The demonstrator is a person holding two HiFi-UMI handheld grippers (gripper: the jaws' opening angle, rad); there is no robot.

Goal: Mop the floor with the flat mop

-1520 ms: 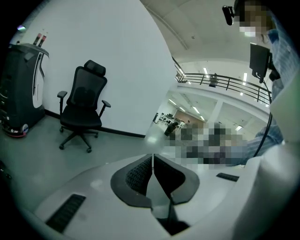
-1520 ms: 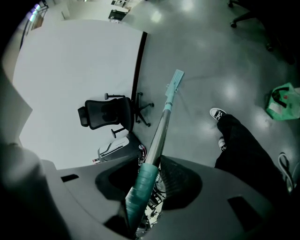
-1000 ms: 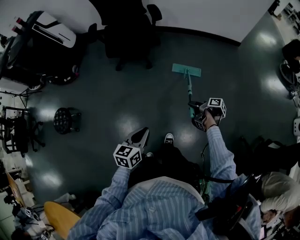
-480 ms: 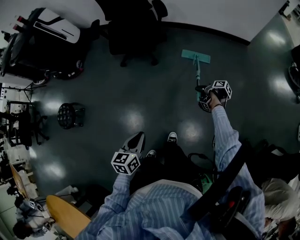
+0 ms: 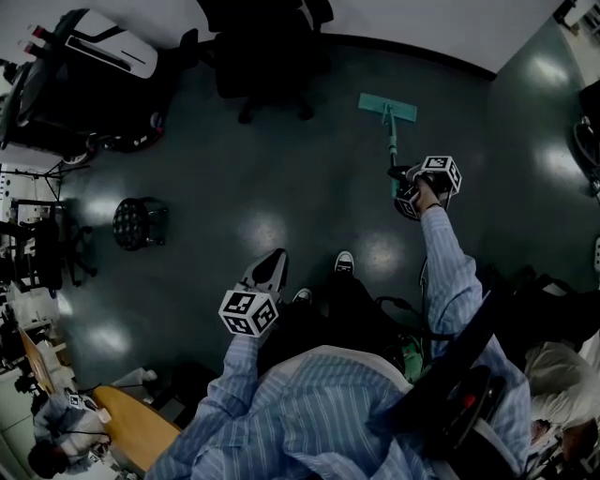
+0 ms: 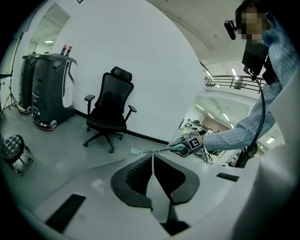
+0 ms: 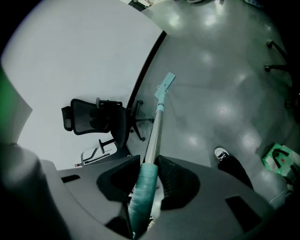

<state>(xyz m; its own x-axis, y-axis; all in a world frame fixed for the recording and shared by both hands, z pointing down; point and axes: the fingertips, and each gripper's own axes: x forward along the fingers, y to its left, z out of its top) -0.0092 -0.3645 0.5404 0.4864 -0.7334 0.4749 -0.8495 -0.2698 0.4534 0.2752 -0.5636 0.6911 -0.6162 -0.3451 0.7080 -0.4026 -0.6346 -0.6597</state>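
While the right gripper (image 7: 149, 177) reaches forward at the end of a striped sleeve (image 5: 442, 272), its 2 jaws are clamped on the teal grip of the flat mop (image 7: 157, 123), with the grip running down between them and the metal shaft rising out past their tips. From the head view, this gripper (image 5: 405, 187) sits at the near end of the shaft, and the mop (image 5: 391, 141) slants away from it to a teal pad (image 5: 387, 108) lying flat on the dark, glossy floor (image 5: 262, 187), not far from the base of the white wall (image 5: 422, 23).

Lower and to the left, the left gripper (image 6: 152, 161) points ahead with its 2 jaws pressed together and nothing between them; in the head view it (image 5: 267, 270) hovers over the floor just beside the person's shoe (image 5: 343, 263), well apart from the mop.

Beyond the grippers, a black office chair (image 5: 267, 56) stands by the wall, left of the mop pad. Farther left is a black-and-white machine (image 5: 84, 75), and a small round black stool (image 5: 139, 223) stands on the open floor nearer the left edge.
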